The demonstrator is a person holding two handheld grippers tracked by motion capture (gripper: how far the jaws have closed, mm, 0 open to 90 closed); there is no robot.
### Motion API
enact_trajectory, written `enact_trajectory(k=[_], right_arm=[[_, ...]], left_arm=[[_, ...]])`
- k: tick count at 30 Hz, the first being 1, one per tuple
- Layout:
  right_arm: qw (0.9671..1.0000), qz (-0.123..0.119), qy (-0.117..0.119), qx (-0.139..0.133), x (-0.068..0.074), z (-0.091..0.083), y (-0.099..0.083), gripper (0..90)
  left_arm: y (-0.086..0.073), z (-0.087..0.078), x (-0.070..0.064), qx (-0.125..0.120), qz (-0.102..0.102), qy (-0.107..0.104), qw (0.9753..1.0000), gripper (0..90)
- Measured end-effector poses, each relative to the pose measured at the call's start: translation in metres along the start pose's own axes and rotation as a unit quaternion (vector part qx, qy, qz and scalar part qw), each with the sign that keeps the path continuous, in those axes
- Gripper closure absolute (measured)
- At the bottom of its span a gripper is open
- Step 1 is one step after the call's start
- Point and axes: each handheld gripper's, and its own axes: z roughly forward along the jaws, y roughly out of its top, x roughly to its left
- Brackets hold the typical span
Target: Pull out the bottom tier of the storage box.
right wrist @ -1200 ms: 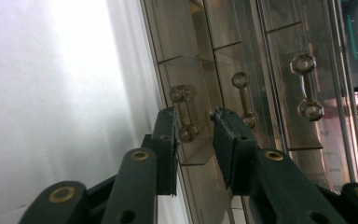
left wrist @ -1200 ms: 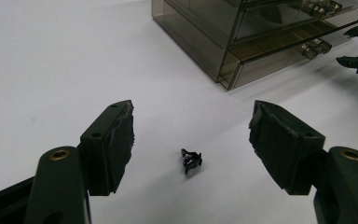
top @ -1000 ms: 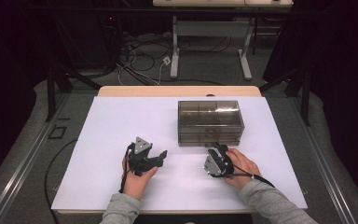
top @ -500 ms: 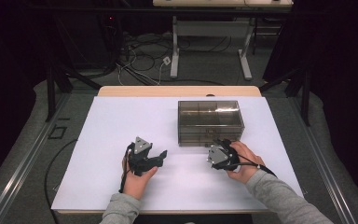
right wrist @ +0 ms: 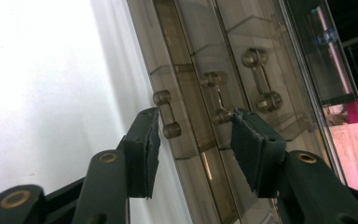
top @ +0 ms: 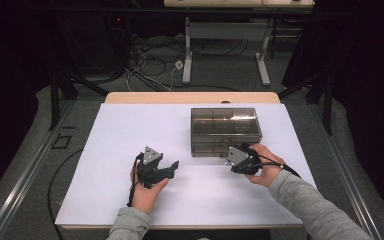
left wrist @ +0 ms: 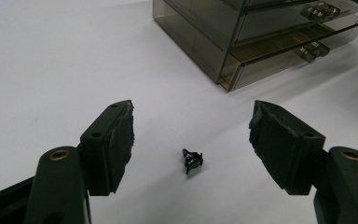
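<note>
Now at the table: two grippers, one drawer unit, one small clip. On the white table (top: pixel 105 150), seen from the high view, the smoked-plastic drawer unit (top: pixel 225 131) stands at about 1 o'clock from centre. Right gripper (top: pixel 239 159) sits at the unit's front face, approx. 5 o'clock of it, just beside the drawers. Right gripper view shows three drawers, each w/ one dumbbell-shaped handle, so three handles; the lowest drawer's handle (right wrist: pixel 167 114) lies between the parted jaws, nearer the left pad (right wrist: pixel 149 149), w/ no pad seen touching it. Jaws stand apart, holding nothing.

Left gripper (top: pixel 166 169) rests on the table at 9 o'clock of the right one, well apart from the unit. Its own view shows jaws spread wide, nothing held, w/ one small black metal clip (left wrist: pixel 192 160) lying on the table between and just ahead of the pads. Lowest drawer (left wrist: pixel 293 51) appears slid out a little past the other two.

Vs. one second ago: right gripper has moved from approx. 6 o'clock of the unit's front up against the drawers; left gripper and unit unchanged.
</note>
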Motion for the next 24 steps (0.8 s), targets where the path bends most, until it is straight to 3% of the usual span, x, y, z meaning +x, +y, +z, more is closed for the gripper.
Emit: enact_trajectory(k=[9,14,24], right_arm=[[0.9993,0.023,0.030,0.006,-0.011,0.005,-0.004,51.4],[0.9992,0.015,0.035,0.008,-0.016,0.006,-0.006,53.7],[0.9970,0.032,0.069,0.014,-0.023,0.013,-0.013,58.3]], left_arm=[[0.001,0.001,0.001,-0.005,-0.007,-0.002,1.0000,30.8],[0.002,-0.002,0.002,-0.003,-0.001,-0.001,1.0000,30.4],[0.001,-0.004,0.004,-0.003,-0.008,-0.004,1.0000,28.8]])
